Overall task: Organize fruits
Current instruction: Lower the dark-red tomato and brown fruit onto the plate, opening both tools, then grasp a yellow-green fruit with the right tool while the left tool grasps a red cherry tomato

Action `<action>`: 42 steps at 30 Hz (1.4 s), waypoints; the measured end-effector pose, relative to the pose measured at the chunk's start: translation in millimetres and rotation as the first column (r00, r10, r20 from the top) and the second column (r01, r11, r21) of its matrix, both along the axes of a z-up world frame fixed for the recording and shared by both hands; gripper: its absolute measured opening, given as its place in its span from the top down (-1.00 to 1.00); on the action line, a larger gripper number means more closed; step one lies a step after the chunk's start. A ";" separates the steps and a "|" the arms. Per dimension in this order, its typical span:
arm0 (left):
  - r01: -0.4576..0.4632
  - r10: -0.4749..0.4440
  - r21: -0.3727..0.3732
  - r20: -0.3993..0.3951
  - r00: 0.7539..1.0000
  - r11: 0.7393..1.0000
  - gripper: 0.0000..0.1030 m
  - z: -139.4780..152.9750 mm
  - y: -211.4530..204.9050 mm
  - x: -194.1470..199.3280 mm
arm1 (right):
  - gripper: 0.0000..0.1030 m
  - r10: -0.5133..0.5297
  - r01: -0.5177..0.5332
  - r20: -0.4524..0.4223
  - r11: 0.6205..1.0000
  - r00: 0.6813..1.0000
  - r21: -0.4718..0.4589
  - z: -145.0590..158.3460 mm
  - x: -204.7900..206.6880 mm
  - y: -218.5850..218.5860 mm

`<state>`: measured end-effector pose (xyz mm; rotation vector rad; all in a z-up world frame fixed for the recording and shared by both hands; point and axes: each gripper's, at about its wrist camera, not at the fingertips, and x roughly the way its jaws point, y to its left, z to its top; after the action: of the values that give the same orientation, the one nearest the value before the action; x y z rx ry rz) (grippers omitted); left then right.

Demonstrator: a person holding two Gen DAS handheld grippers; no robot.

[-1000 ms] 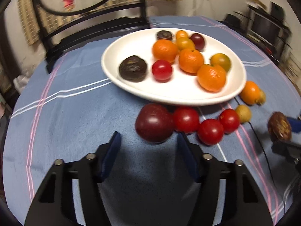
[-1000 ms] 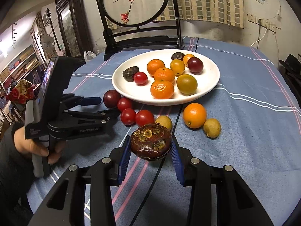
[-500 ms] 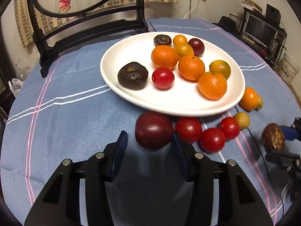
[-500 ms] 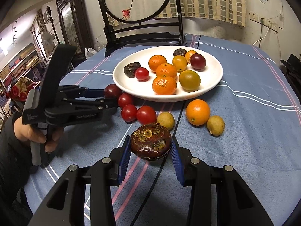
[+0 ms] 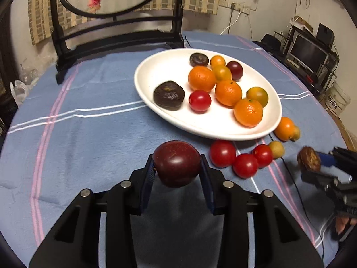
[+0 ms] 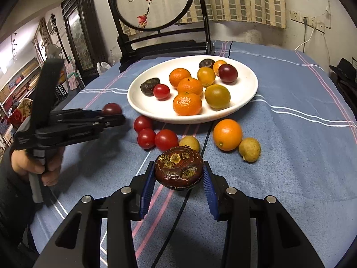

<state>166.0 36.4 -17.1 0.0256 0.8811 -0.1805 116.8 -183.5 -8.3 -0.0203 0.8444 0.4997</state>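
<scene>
My left gripper (image 5: 177,167) is shut on a dark red plum (image 5: 177,163) and holds it above the blue cloth, in front of the white plate (image 5: 156,71). The plate holds several oranges, a red tomato (image 5: 199,101), plums and dark brown fruits. My right gripper (image 6: 178,174) is shut on a dark brown spotted fruit (image 6: 178,167), held above the cloth. Three red tomatoes (image 6: 146,138), two yellow-green fruits (image 6: 249,149) and an orange (image 6: 227,134) lie on the cloth in front of the plate. The left gripper with its plum (image 6: 111,108) shows at the left in the right wrist view.
A black wooden stand with a round embroidered screen (image 6: 154,2) stands at the far table edge behind the plate. A thin black cable (image 6: 206,137) runs across the cloth under the right gripper. Furniture and a monitor (image 5: 309,52) lie beyond the table's right edge.
My left gripper closed on the dark red plum and lifted it off the cloth, away from the tomatoes. The right gripper kept holding its brown fruit, nearly still.
</scene>
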 end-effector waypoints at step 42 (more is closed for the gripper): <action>-0.138 0.140 -0.078 0.024 0.990 0.987 -0.38 32.8 36.3 41.3 | -0.14 -0.093 0.094 0.030 0.995 0.995 -0.037 25.2 78.1 -10.2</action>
<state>207.2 72.7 15.7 -0.1041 0.8426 -0.0830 194.9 -193.7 16.9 -0.0236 0.8232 0.3945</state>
